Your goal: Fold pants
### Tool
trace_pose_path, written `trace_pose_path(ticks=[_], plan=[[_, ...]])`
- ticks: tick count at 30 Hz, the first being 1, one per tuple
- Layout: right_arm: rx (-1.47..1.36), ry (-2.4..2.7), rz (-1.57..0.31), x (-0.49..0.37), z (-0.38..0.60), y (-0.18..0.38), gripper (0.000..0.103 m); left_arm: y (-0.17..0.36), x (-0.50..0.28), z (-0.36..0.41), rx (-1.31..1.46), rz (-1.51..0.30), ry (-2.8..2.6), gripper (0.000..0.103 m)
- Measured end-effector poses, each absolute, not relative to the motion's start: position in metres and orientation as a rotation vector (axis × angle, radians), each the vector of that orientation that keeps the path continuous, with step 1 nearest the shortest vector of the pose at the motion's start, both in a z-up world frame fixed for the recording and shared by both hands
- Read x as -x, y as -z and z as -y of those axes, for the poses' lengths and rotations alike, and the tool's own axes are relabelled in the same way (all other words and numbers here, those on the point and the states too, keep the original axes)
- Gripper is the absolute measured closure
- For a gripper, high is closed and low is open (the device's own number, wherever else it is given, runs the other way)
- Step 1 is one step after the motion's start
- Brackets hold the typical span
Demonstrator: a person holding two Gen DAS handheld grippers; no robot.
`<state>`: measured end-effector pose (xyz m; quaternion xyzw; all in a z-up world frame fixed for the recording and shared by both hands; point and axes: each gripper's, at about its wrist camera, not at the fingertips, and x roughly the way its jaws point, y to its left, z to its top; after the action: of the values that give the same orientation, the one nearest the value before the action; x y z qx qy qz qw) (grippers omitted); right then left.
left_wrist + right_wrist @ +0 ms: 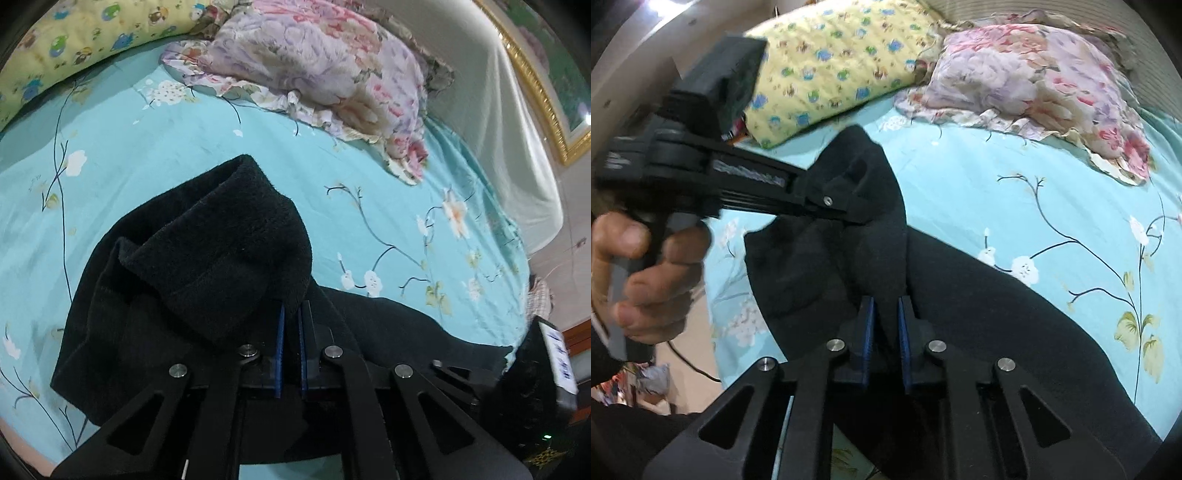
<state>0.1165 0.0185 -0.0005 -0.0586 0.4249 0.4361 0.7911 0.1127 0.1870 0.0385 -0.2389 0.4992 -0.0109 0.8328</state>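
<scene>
Black pants (207,258) lie on a bed, over a turquoise flowered sheet (155,155); part of the cloth is lifted off the sheet and bunched at the two grippers.

Left gripper (290,317): jaws nearly closed, a thick fold of the fleecy cloth pinched between the blue pads (279,332). The lifted fold stands up above the pads and flops toward the left.

Right gripper (886,317): jaws drawn close with a narrow gap; black cloth sits in the gap and appears to be pinched, though how deep the bite goes cannot be told. In the right wrist view the left gripper's body crosses the frame, held by the person's left hand (646,273), its tip buried in the raised cloth.

Nearby: a flowered quilt (332,74) and a yellow pillow (831,59) at the far side of the bed, well apart from the pants.

Risks, as judged:
- The cloth is thick and soft; a shallow bite may slip out under the weight of the hanging part.
- Each gripper may hold a different number of layers, so the fold would land skewed.
- The two grippers work close together; a tip could catch the other's cloth.
- The loose part trailing on the sheet may drag and wrinkle.
</scene>
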Motion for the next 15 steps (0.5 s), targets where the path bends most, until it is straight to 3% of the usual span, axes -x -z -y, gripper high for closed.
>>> trace_pose_path(ticks=[4, 7, 15], plan=[[0.153, -0.938, -0.938, -0.116, -0.031, 0.006, 0.089, -0.042, -0.099, -0.194, 0.540, -1.027, 0.040, 0.099], [0.161, -0.939, -0.926, -0.106, -0.030, 0.002, 0.096, -0.044, -0.086, -0.201, 0.572, -1.001, 0.056, 0.099], [0.187, -0.978, -0.866, -0.074, -0.031, -0.035, 0.097, -0.063, -0.030, -0.230, 0.680, -0.843, 0.127, 0.099]])
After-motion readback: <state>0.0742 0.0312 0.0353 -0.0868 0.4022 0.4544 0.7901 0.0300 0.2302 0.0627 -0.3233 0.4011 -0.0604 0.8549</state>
